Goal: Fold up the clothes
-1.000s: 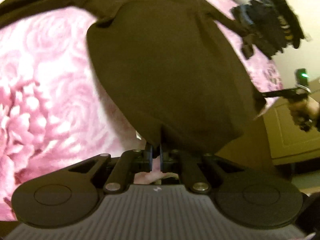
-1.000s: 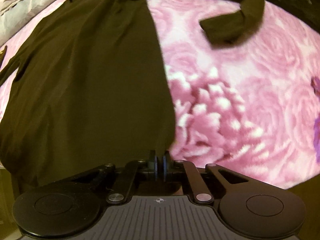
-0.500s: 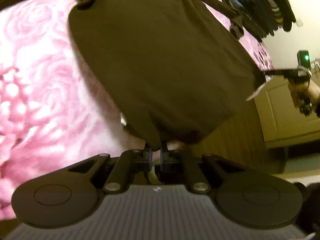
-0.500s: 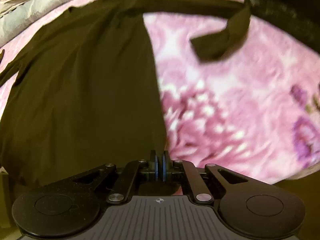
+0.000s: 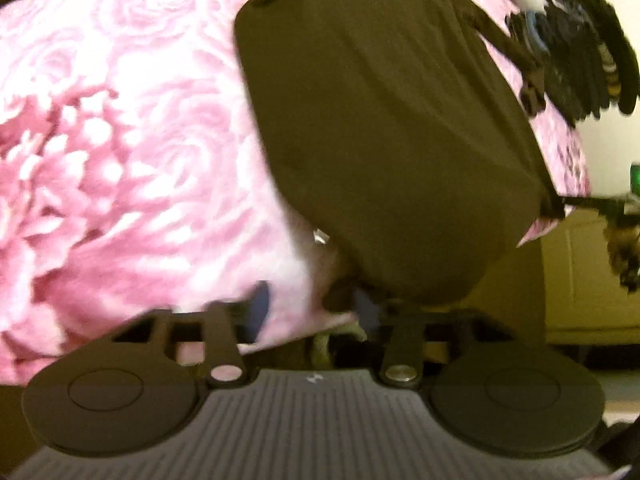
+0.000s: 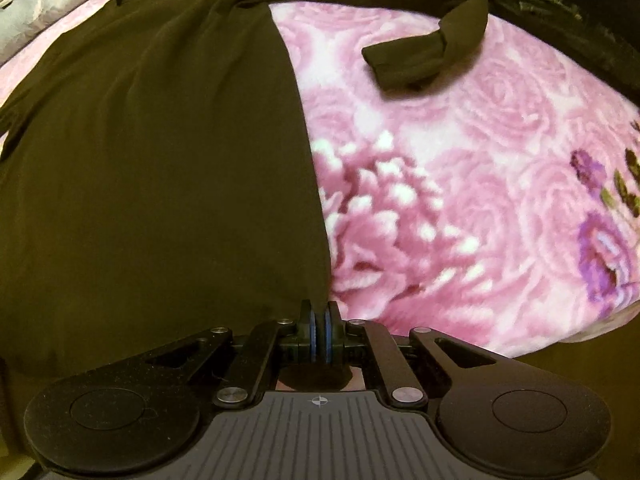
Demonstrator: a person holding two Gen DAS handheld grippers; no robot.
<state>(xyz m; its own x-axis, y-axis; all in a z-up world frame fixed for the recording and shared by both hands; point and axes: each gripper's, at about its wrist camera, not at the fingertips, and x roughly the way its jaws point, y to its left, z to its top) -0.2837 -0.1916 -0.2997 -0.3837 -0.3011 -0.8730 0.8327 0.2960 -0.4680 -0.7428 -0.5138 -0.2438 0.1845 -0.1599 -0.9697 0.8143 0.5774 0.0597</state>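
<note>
A dark brown long-sleeved garment lies spread on the pink rose-print blanket. My left gripper hovers at the garment's near hem corner. Its jaws are opening, and the blue pads stand apart over blanket and the shadowed hem edge, pressing on nothing. In the right wrist view the garment fills the left half, with one sleeve curled at the top right. My right gripper is shut on the other hem corner, with cloth pinched between its blue pads. It also shows at the far right of the left wrist view.
A pile of dark clothes sits at the far corner of the bed, and is also seen in the right wrist view. Pale bedding lies beyond the garment. A cream cabinet stands off the bed's edge.
My left jaws have come apart and let go of the hem corner, which has dropped toward the blanket. The right gripper stays pinched on its corner.
</note>
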